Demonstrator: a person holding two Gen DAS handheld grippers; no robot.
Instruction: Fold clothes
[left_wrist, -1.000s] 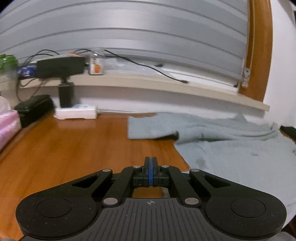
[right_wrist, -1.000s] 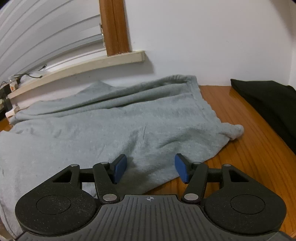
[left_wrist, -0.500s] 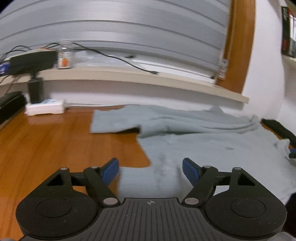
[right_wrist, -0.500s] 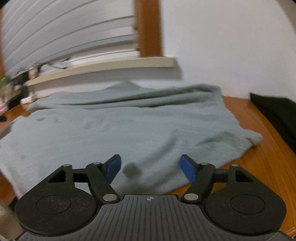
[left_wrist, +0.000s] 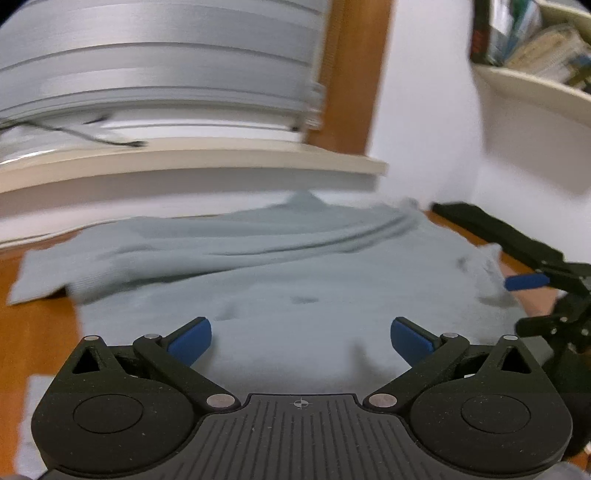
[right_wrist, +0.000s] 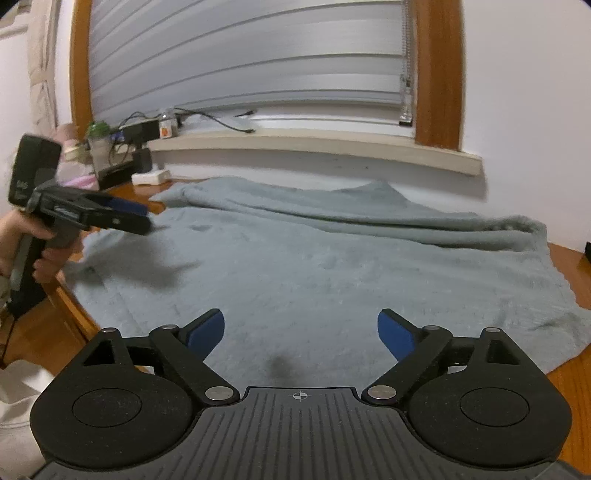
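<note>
Change since earlier frame: both views have swung across the room; left gripper (left_wrist: 301, 334) jaws have just been opening from clenched, right gripper (right_wrist: 301, 330) jaws opening wider. Both released, nothing between them. Item: grey garment (right_wrist: 332, 266), spread across frame centre on wooden table (right_wrist: 569, 254). Handling, judged: soft, light, limp; grasp near-edge corners.

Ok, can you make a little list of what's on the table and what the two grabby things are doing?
cloth: grey garment spread over wooden table, far edge bunched
left gripper: open, jaws just widened, above cloth, nothing gripped
right gripper: open, jaws just widened, above near edge, nothing gripped
also there: black cloth to the right, window sill behind
</note>
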